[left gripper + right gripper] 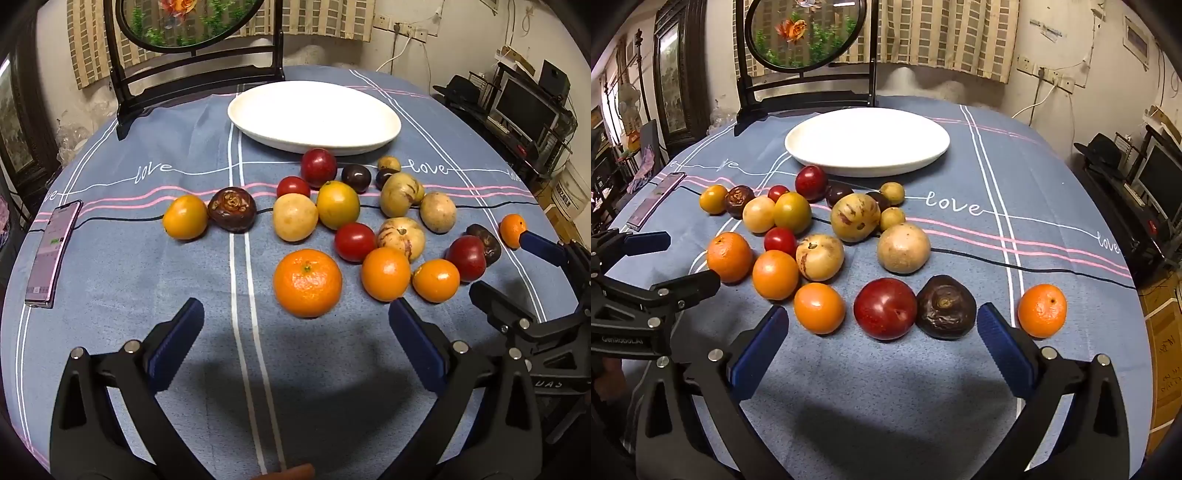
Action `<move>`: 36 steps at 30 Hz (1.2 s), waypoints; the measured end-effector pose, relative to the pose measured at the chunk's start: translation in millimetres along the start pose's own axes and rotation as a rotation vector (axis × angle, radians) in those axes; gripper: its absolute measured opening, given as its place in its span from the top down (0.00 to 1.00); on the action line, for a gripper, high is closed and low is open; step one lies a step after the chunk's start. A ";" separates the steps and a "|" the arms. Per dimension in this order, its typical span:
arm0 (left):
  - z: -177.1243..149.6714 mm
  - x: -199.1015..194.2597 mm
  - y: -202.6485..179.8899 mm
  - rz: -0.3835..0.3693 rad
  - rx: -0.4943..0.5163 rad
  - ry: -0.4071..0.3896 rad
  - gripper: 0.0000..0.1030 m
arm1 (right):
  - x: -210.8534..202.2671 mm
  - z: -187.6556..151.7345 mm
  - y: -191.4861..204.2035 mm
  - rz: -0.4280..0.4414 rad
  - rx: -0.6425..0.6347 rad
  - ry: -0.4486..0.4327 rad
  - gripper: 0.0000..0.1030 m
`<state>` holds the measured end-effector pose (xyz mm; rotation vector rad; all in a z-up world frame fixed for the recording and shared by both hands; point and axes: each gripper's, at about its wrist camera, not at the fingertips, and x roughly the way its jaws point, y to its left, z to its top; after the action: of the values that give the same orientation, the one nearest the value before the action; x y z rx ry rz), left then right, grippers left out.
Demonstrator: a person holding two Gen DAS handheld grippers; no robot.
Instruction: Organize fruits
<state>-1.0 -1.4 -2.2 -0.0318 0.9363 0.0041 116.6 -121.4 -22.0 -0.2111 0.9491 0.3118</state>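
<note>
None of the loose fruit had yet gone onto the white oval ceramic plate point(314, 114); both claws stood fully spread and empty.

Sorting was at its start. The left gripper point(295, 325) hung at six o'clock of a large round orange mandarin point(307, 282), stem up, no long axis; next it needed lowering astride it. The right gripper point(882, 325) faced a dark red plum point(885, 308). The plate's long axis ran nine-to-three at twelve o'clock.

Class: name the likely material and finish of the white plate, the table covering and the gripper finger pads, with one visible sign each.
White plate: likely glazed ceramic; smooth, faintly glossy rim.
Table covering: woven cloth, matte; printed stripes and lettering.
Gripper finger pads: probably blue rubber or soft plastic; ribbed faces.
</note>
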 end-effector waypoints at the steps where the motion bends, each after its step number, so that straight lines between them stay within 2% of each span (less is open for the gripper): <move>1: -0.4 0.5 -0.2 0.002 0.003 0.001 0.02 | -4.4 -2.0 -0.2 -0.007 0.000 -0.004 0.01; 7: 1.4 -0.3 -1.7 0.006 -0.006 0.004 0.02 | -42.6 -29.9 0.1 -0.054 0.008 -0.012 0.01; 10: 1.2 1.4 -1.8 0.003 -0.007 0.013 0.02 | -46.8 -34.7 -0.5 -0.063 0.010 -0.010 0.01; 36: 1.2 4.7 0.1 0.008 -0.008 0.022 0.02 | -45.3 -35.8 -2.8 -0.064 0.012 -0.001 0.01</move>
<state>2.7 -1.4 -5.3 -0.0362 0.9587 0.0148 65.7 -142.8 -5.0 -0.2298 0.9410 0.2472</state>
